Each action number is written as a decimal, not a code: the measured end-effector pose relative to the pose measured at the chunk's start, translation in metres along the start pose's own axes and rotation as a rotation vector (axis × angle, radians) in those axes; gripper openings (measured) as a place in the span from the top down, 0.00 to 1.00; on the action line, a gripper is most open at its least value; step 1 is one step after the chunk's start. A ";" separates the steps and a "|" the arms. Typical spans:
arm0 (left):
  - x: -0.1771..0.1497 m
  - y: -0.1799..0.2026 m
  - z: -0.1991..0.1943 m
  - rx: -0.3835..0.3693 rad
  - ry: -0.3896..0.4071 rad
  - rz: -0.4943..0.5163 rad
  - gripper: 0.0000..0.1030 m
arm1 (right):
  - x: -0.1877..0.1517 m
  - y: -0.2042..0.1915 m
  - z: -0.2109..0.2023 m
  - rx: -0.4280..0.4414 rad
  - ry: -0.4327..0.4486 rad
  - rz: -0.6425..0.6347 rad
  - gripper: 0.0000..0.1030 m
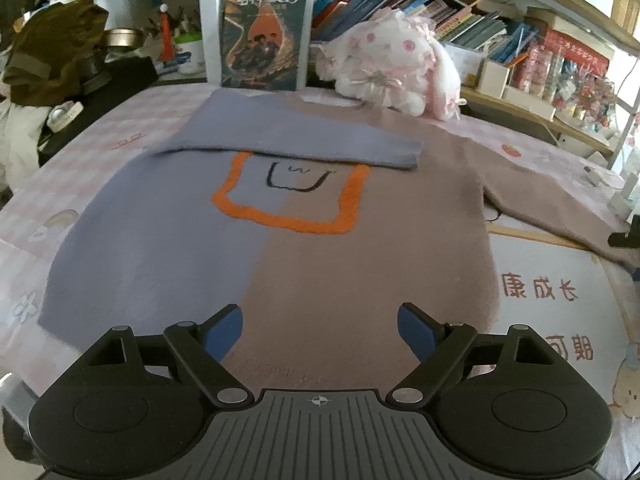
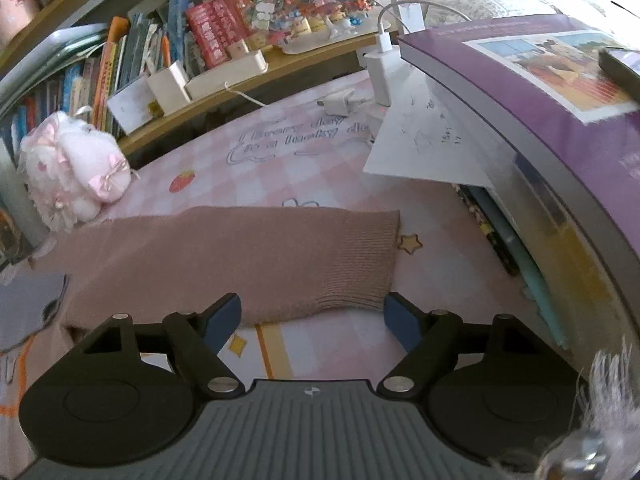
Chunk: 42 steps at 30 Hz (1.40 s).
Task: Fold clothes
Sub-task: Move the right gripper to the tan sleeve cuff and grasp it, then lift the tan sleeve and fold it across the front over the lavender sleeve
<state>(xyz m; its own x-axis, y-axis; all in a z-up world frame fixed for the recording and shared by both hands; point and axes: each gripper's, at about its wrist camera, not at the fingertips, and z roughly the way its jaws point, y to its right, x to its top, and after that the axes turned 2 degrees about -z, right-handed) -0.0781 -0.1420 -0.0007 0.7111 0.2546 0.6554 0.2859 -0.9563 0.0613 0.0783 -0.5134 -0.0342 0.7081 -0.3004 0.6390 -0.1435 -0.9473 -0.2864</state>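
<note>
A knit sweater [image 1: 320,264], half blue-grey and half dusty pink with an orange square outline, lies flat on the pink checked mat [image 1: 560,312]. Its blue-grey sleeve [image 1: 288,136] is folded across the chest. The pink sleeve [image 1: 540,196] stretches out to the right; in the right wrist view this sleeve [image 2: 248,256] lies flat with its ribbed cuff [image 2: 360,276] just ahead. My left gripper [image 1: 320,332] is open and empty above the sweater's hem. My right gripper [image 2: 314,320] is open and empty just short of the cuff.
A pink plush toy [image 1: 396,64] and an upright book [image 1: 266,28] stand behind the sweater's collar. A purple book stack [image 2: 540,128], white paper [image 2: 424,140] and chargers [image 2: 380,68] lie right of the sleeve. Bookshelves [image 2: 160,60] line the back.
</note>
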 end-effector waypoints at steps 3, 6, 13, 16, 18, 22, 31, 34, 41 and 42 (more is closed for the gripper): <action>-0.001 -0.002 0.000 0.014 -0.009 -0.009 0.15 | 0.004 0.000 0.005 0.048 0.007 0.048 0.25; 0.000 -0.004 0.000 0.024 -0.013 -0.016 0.15 | 0.005 -0.002 0.010 0.102 0.015 0.087 0.25; 0.000 -0.003 0.002 0.032 -0.018 -0.021 0.15 | 0.004 -0.015 0.016 0.227 -0.024 0.097 0.25; 0.000 -0.001 0.002 0.032 -0.017 -0.013 0.15 | 0.006 -0.016 0.017 0.167 -0.001 0.112 0.43; -0.001 0.001 0.003 0.031 -0.016 -0.003 0.15 | 0.009 -0.012 0.018 0.098 0.020 0.128 0.50; 0.001 0.001 0.005 0.028 -0.015 -0.002 0.15 | 0.016 -0.001 0.021 0.049 0.019 0.123 0.53; 0.006 -0.002 0.012 0.008 -0.002 0.020 0.15 | 0.018 -0.005 0.020 0.054 0.032 0.115 0.95; 0.008 -0.005 0.013 -0.003 0.006 0.034 0.15 | 0.024 -0.019 0.007 0.103 0.085 0.080 0.95; 0.012 -0.029 0.014 -0.036 0.040 0.044 0.15 | 0.041 -0.073 -0.017 0.220 0.160 0.011 0.95; 0.013 -0.033 0.013 -0.045 0.049 0.048 0.15 | 0.044 -0.083 -0.020 0.236 0.163 0.003 0.95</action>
<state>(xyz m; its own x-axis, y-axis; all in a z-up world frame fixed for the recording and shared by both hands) -0.0697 -0.1048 -0.0042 0.6909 0.2022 0.6941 0.2224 -0.9730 0.0620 0.1075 -0.4499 0.0317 0.5849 -0.3350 0.7387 0.0331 -0.9001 -0.4344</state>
